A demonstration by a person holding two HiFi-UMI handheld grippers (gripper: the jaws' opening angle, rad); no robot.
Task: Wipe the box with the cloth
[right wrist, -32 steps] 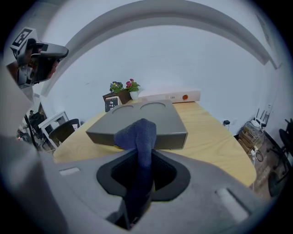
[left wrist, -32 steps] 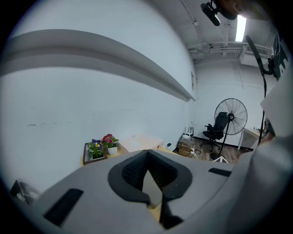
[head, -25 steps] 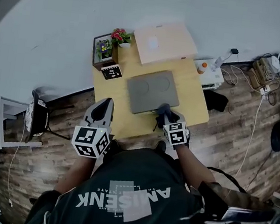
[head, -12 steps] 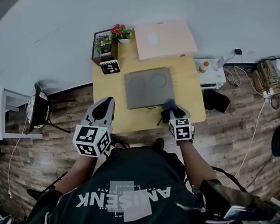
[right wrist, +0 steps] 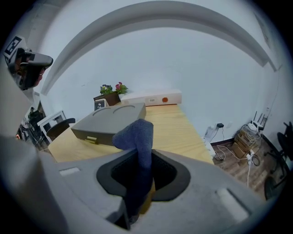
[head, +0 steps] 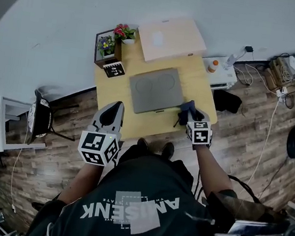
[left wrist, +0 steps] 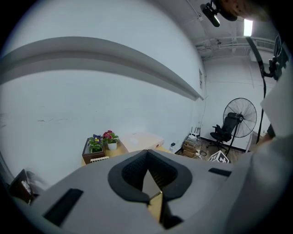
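Observation:
A flat grey box [head: 155, 89] with two round dents in its lid lies in the middle of the wooden table [head: 200, 84]; the right gripper view shows the box [right wrist: 110, 120] to the left ahead. My right gripper [head: 189, 115] is shut on a dark blue cloth [right wrist: 138, 137], which sticks up between the jaws. It hangs just off the box's near right corner, over the table's right front part. My left gripper [head: 112, 116] is held at the table's near left edge, jaws closed with nothing between them.
A pale flat carton [head: 170, 37] lies at the table's far end, with a flower planter [head: 109, 46] and a small marker card [head: 114, 70] at the far left. A white unit with a bottle [head: 218, 70] and cables stand right of the table. A chair [head: 38, 119] is at left.
My right gripper with the cloth has slid to the right, from the box's near edge off past its right corner. The left gripper has stayed in place.

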